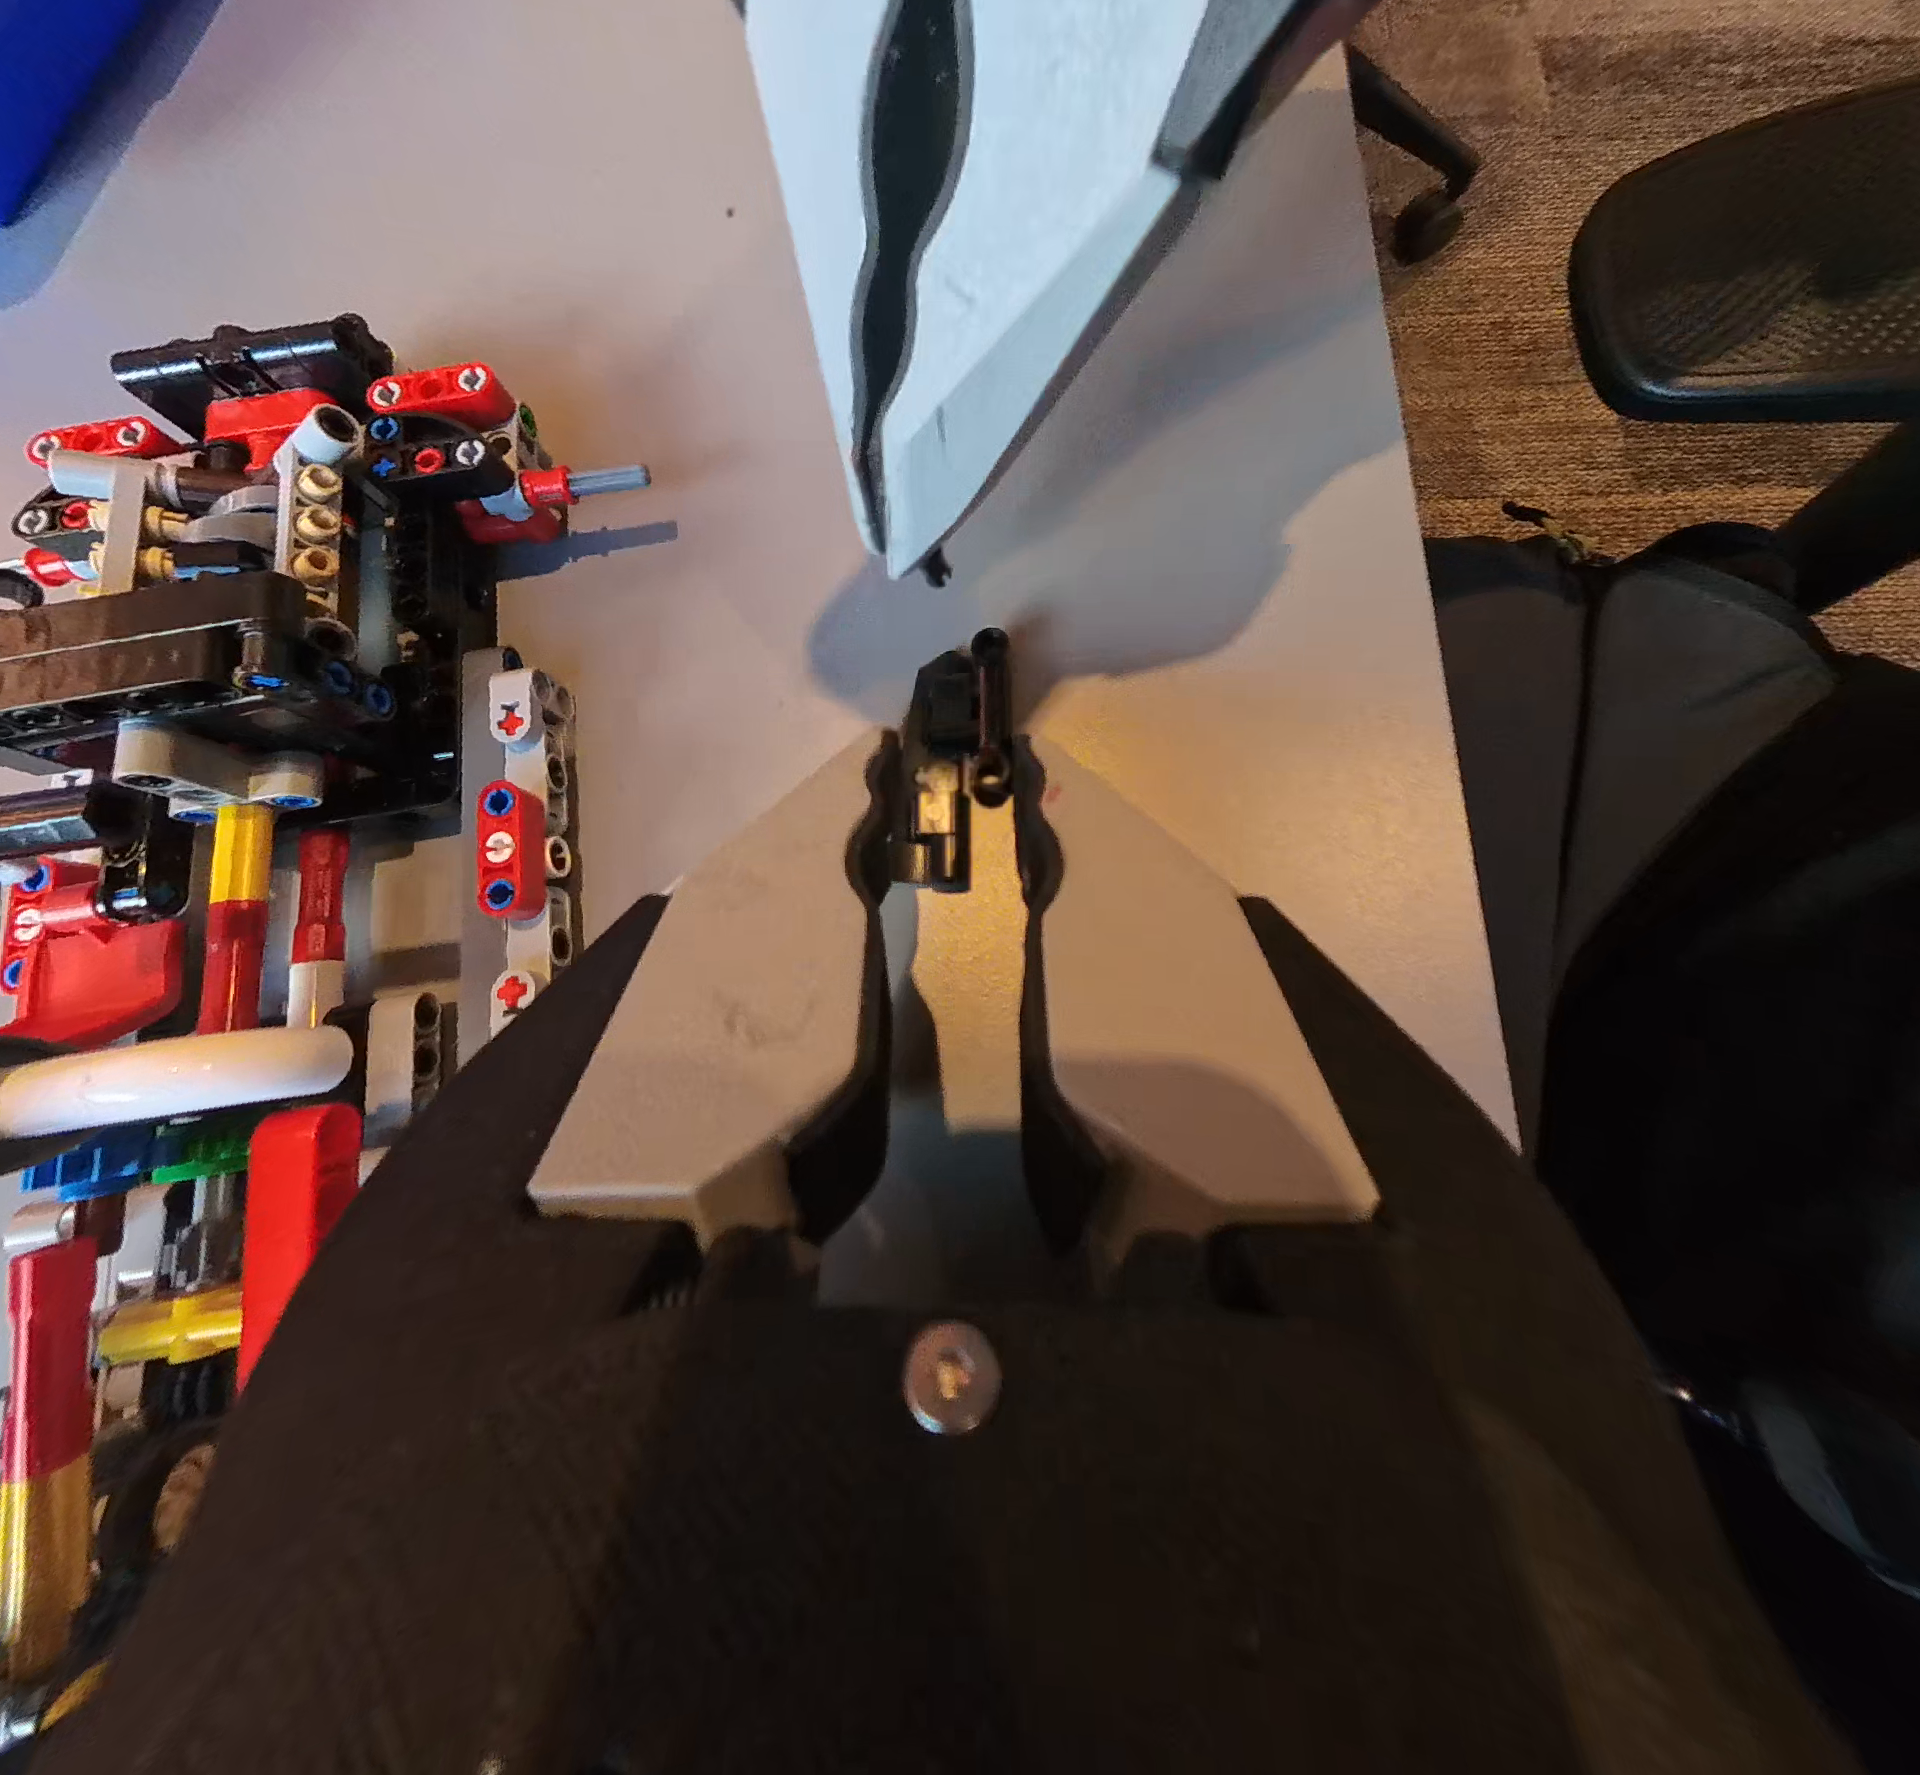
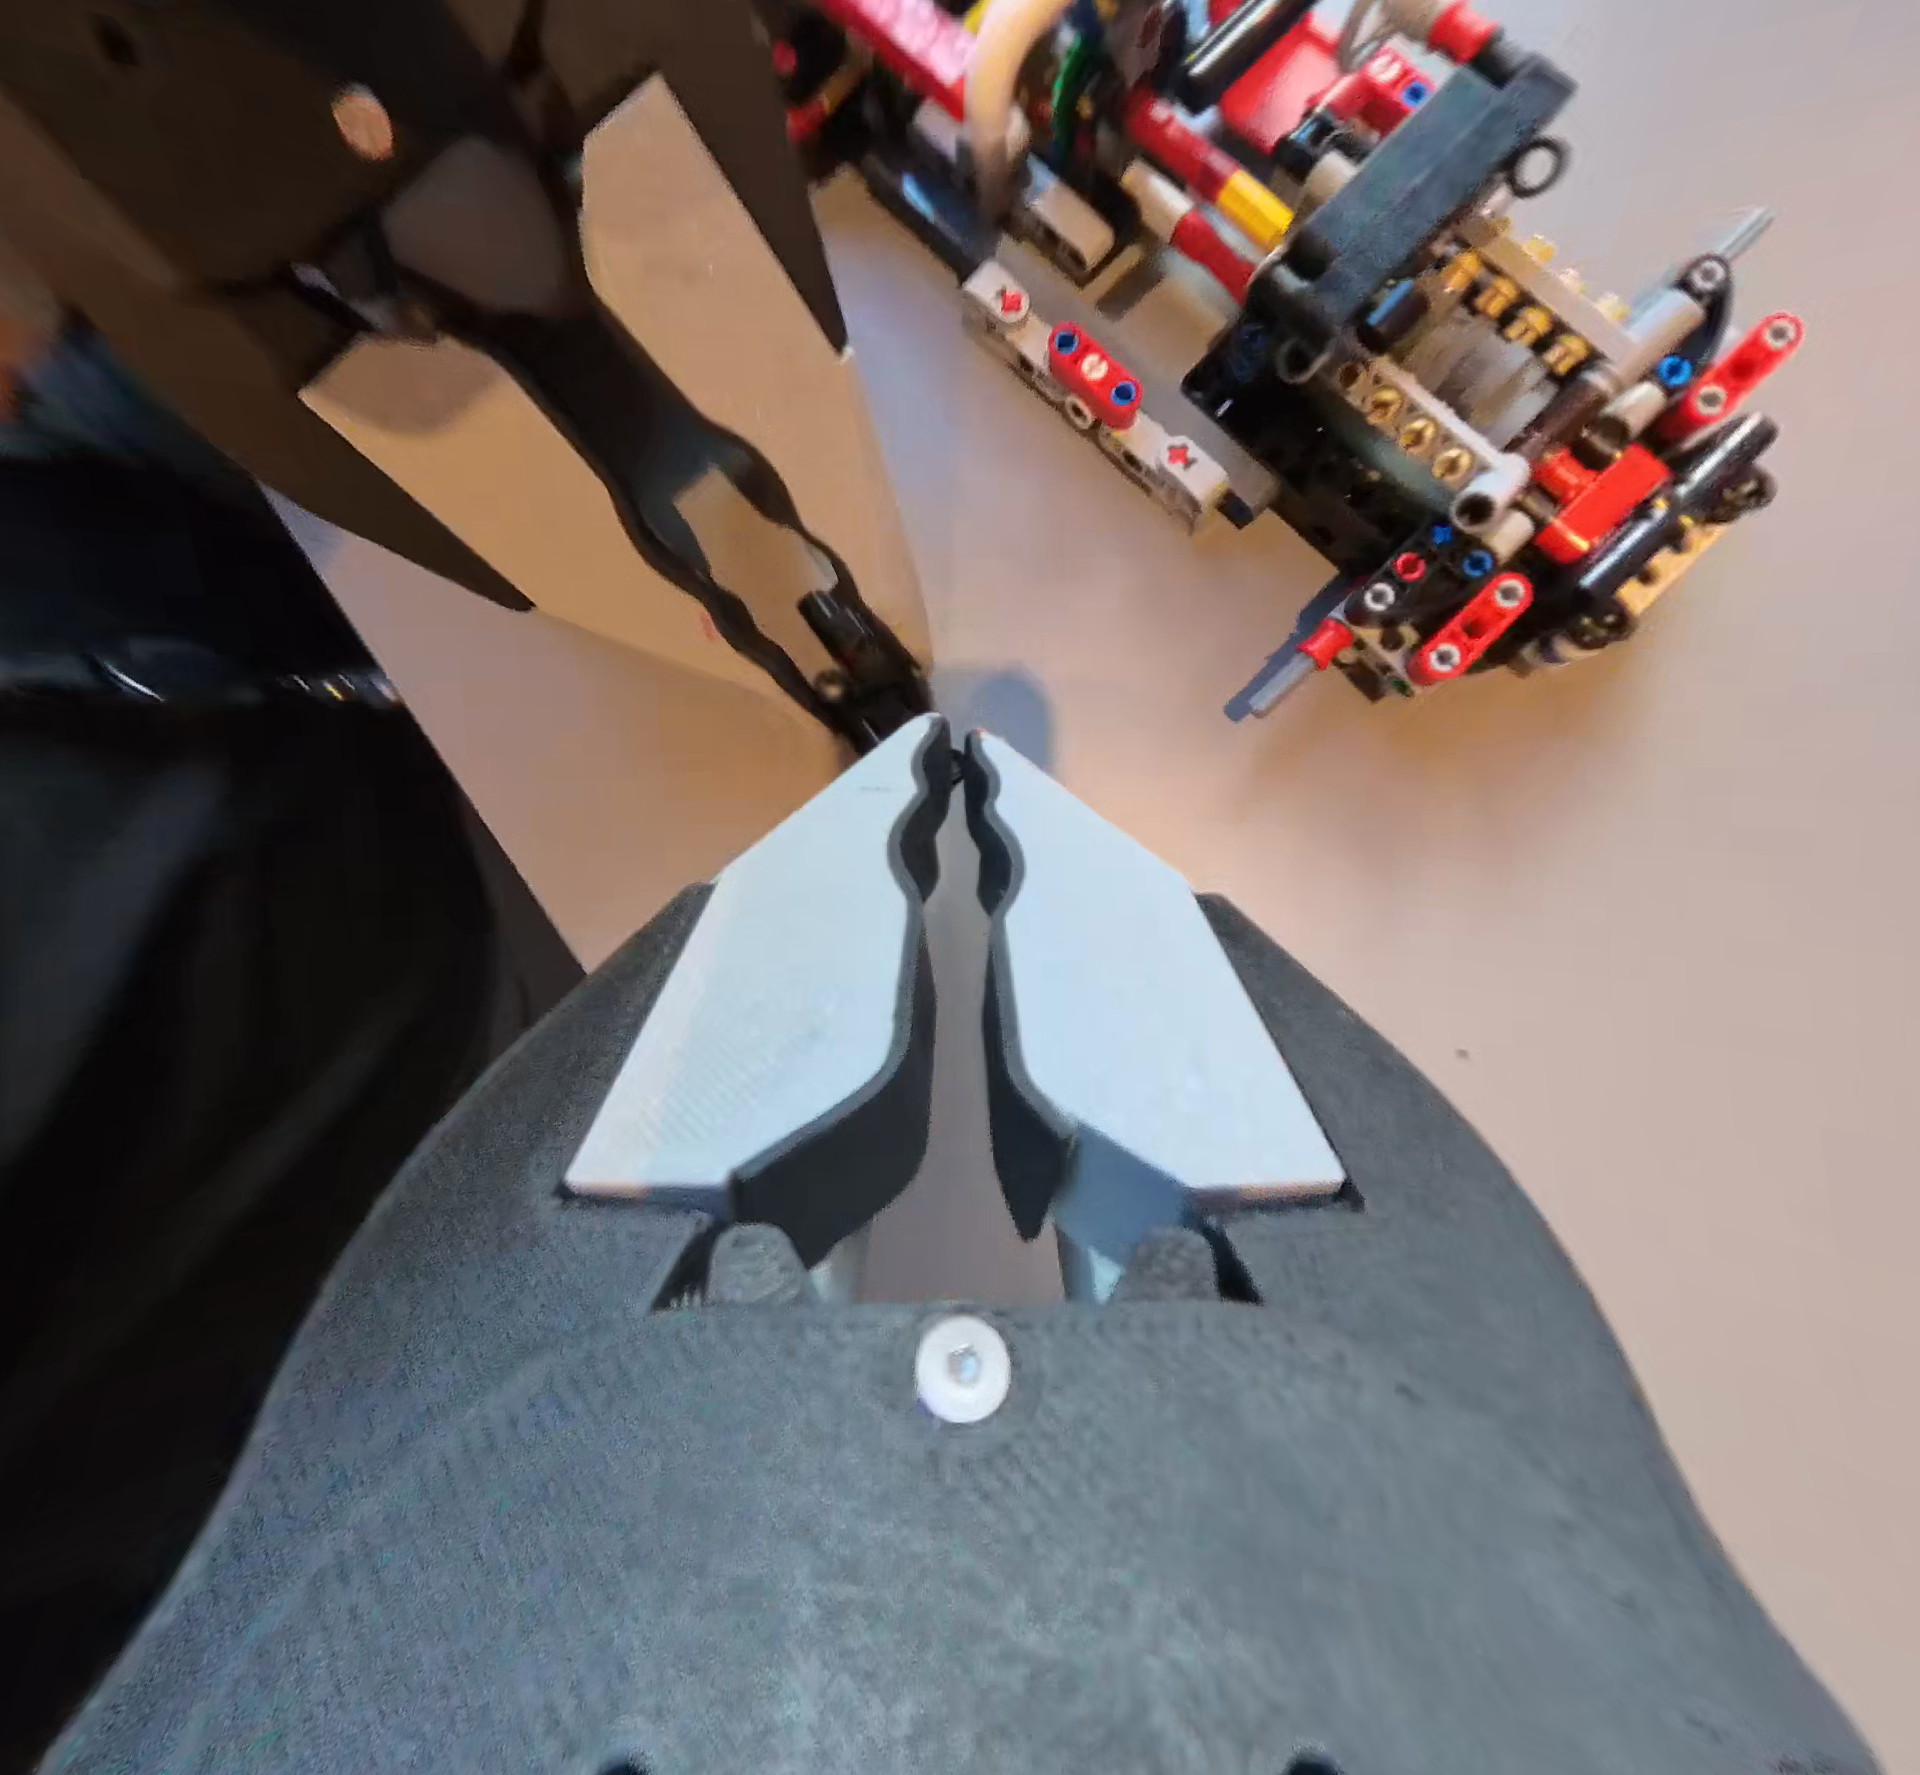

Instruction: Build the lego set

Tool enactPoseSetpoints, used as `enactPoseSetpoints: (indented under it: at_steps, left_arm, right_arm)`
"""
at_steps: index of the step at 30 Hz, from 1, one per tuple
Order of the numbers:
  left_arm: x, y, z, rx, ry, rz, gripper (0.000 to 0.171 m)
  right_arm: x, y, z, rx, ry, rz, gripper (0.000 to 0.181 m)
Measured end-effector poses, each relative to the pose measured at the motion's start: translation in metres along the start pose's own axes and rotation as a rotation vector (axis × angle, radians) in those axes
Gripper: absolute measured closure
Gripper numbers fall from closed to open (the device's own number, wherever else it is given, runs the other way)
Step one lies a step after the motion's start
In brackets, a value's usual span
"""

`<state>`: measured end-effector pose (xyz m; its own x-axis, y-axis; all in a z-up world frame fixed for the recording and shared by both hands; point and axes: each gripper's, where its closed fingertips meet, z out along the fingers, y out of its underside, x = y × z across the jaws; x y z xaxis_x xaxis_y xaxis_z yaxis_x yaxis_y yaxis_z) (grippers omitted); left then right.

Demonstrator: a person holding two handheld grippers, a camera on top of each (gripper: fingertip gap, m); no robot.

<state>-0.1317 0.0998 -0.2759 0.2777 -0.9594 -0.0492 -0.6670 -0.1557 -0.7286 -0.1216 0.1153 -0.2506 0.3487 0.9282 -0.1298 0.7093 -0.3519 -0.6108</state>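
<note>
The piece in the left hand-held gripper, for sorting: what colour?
Black piece, clearest in the left wrist view.

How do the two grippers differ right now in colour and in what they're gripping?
The left gripper has beige finger plates on a black body; the right gripper has pale grey plates on a dark grey body. The left is shut on a small black lego piece; the right is almost closed, its load unclear. Both tips meet above the table.

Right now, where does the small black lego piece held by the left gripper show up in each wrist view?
Left wrist view: the small black piece sits centre frame, clamped between this gripper's own fingers.
Right wrist view: the same piece shows left of centre, just above this gripper's tips.
Shared landmark: the lego model on the table.
</note>
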Motion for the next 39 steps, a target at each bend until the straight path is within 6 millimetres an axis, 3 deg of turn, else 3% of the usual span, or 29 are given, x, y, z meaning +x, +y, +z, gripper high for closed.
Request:
enactPoseSetpoints:
  at_steps: [7, 15, 19, 30, 39]
  left_arm:
    - [-0.004, -0.007, -0.007, 0.065, -0.028, -0.008, 0.143]
    - [-0.006, -0.022, -0.015, 0.170, -0.028, -0.029, 0.154]
    - [-0.004, -0.024, -0.016, 0.179, -0.015, -0.019, 0.170]
    - [-0.003, -0.022, -0.016, 0.171, 0.024, -0.057, 0.171]
    - [-0.002, -0.019, -0.013, 0.145, 0.003, -0.031, 0.171]
  right_arm:
    - [-0.006, -0.011, -0.008, 0.264, -0.084, 0.161, 0.181]
    - [-0.015, -0.024, -0.008, 0.383, -0.167, 0.242, 0.181]
    - [-0.018, -0.028, -0.005, 0.405, -0.183, 0.246, 0.181]
    - [-0.018, -0.028, -0.004, 0.417, -0.215, 0.264, 0.181]
    - [-0.020, -0.013, 0.002, 0.292, -0.116, 0.117, 0.174]
